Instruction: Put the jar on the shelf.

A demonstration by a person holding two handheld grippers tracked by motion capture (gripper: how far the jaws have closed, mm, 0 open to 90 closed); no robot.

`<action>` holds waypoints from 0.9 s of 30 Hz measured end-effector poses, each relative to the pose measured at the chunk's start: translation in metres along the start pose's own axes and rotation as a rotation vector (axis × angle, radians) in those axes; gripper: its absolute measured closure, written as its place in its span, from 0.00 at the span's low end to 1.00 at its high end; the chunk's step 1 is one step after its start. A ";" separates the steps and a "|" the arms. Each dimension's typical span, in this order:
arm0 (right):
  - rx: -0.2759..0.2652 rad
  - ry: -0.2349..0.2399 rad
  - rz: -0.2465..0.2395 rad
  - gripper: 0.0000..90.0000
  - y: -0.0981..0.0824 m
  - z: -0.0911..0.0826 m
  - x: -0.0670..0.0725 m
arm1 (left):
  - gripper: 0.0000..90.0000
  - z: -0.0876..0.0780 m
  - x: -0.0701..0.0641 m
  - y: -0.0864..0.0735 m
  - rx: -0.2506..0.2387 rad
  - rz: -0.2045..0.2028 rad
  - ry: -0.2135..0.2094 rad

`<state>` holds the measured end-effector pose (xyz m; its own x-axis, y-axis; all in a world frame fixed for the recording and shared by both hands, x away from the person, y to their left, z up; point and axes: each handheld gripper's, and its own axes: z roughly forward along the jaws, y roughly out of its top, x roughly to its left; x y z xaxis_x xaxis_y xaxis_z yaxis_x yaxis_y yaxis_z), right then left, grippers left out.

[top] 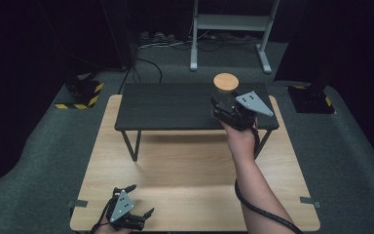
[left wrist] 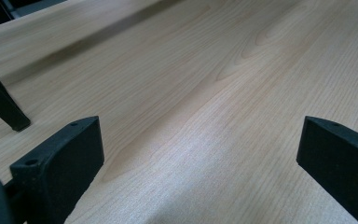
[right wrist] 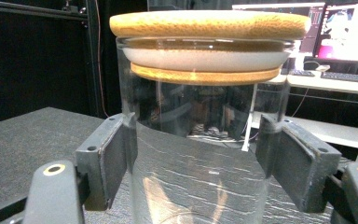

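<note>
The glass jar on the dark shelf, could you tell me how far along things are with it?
Done: the right gripper has closed its jaws on the glass jar, lid still on. In hand: the jar is held at the dark shelf; lifted or resting, I cannot tell. Left: moving it anywhere; the left gripper sits open and idle over the wooden table.

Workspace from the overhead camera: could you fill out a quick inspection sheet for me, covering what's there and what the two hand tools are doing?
Surface: light wooden table with a small dark raised shelf on it.
Job's things: clear glass jar with wooden lid, upright on the shelf's right end.
Clutter: nothing seen.
Grippers: right gripper closed on the jar, fingers against its sides below the lid; left gripper open over the table's near edge, holding nothing.
Cables: black cable trailing along the right forearm; more on the floor behind.
Surroundings: grey carpet, white stand, dark curtains; monitors in the right gripper view.
</note>
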<state>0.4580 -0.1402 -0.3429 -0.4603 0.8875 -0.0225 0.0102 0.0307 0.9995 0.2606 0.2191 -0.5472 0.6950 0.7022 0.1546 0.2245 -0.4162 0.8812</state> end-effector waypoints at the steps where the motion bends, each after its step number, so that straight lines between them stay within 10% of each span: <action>1: 0.000 0.000 0.000 0.29 0.000 0.000 0.000 | 0.01 0.000 0.000 0.000 0.000 0.000 0.000; 16: 0.017 0.010 0.003 0.27 0.002 0.001 -0.001 | 0.01 0.000 -0.001 0.000 -0.001 0.000 0.001; 27: 0.030 -0.005 -0.003 0.00 0.005 0.000 0.005 | 0.01 0.000 -0.001 0.000 0.005 0.004 -0.002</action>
<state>0.4562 -0.1357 -0.3377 -0.4561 0.8896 -0.0261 0.0353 0.0474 0.9983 0.2606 0.2184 -0.5473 0.6973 0.6994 0.1570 0.2249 -0.4215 0.8785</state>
